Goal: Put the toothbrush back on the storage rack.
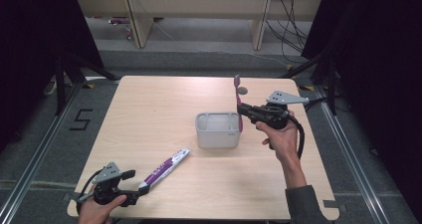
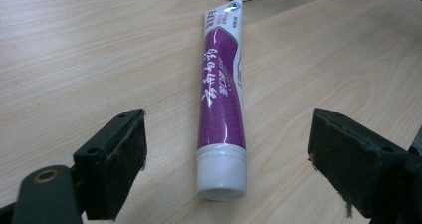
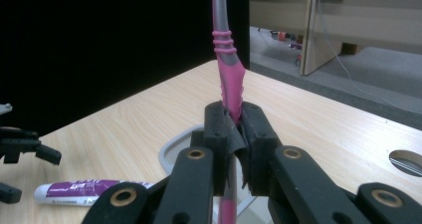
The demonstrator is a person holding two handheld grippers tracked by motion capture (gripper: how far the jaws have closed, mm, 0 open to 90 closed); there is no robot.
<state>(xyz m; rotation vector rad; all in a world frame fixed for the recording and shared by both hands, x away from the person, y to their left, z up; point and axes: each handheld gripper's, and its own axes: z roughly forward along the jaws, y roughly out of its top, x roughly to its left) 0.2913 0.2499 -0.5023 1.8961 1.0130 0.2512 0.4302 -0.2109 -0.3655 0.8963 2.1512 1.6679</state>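
Pink and grey, the long plastic toothbrush [image 1: 238,102] stands almost straight up in the right gripper [image 1: 242,109], whose two black jaws are squeezed tight on its handle. In the right gripper view the pink handle [image 3: 231,84] pokes up from between the pads and its lower end hangs down below them. Just beside and below this gripper sits the grey square plastic cup [image 1: 217,130] on the pale wooden tabletop [image 1: 164,104], and the low end of the brush hangs at the cup's near edge (whether it touches the rim I cannot tell).

The left gripper [image 1: 134,198] rests low near the person's edge of the tabletop with its jaws wide apart and nothing in them. Right in front of it lies the purple and white toothpaste tube [image 2: 222,104], flat on the wood, its white cap [image 2: 221,174] pointing at the gap between the jaws.

My guess is that the brush is being put into the cup. Next, the right gripper should bring the low end over the middle of the cup, go down slowly, then let go. After that the left gripper can slide forward around the cap and close on the tube.
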